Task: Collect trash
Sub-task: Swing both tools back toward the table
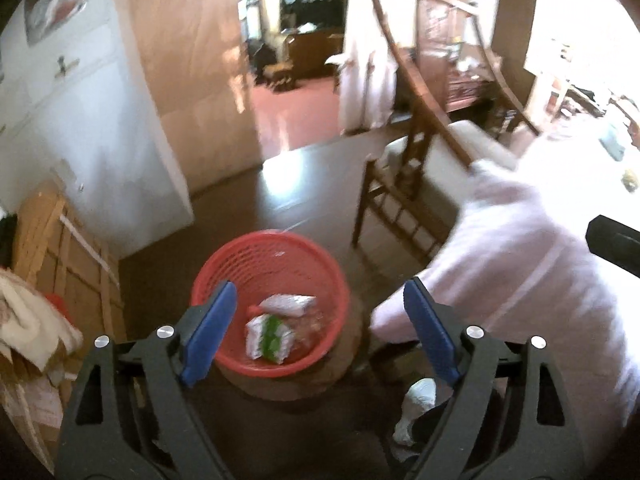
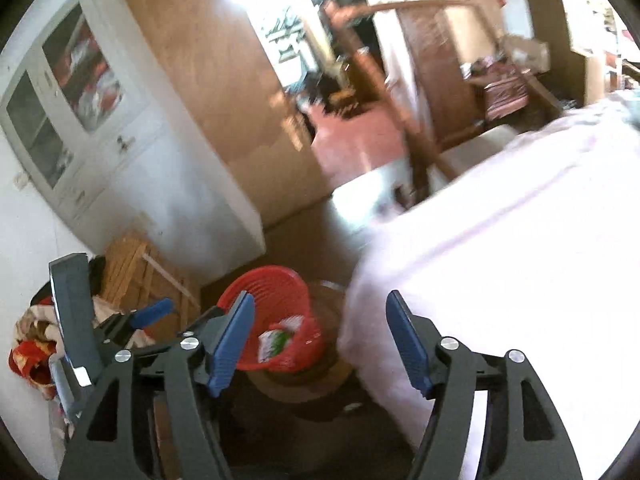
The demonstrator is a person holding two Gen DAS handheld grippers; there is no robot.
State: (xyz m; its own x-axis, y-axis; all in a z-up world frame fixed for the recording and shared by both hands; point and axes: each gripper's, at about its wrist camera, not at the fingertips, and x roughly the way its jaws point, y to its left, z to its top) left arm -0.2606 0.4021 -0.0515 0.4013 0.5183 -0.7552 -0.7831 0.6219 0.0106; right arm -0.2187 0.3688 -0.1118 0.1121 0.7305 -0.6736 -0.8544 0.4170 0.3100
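Observation:
A red plastic basket (image 1: pixel 240 264) stands on the dark floor. It holds a white and green wrapper (image 1: pixel 269 334) and a crumpled white wrapper (image 1: pixel 286 304). My left gripper (image 1: pixel 320 320) is open and empty, held above the basket's near rim. My right gripper (image 2: pixel 320 330) is open and empty, above and to the right of the basket (image 2: pixel 276 292), which shows the wrapper (image 2: pixel 276 342) inside. The left gripper (image 2: pixel 150 314) shows at the left of the right wrist view. A small white scrap (image 1: pixel 416 400) lies on the floor by my left gripper's right finger.
A table with a pale pink cloth (image 1: pixel 520 264) fills the right side, also in the right wrist view (image 2: pixel 500 248). A wooden chair (image 1: pixel 404 184) stands beside it. A white cabinet (image 2: pixel 120 152) and wooden boards (image 1: pixel 60 248) are at the left, with bundled cloth (image 2: pixel 32 344).

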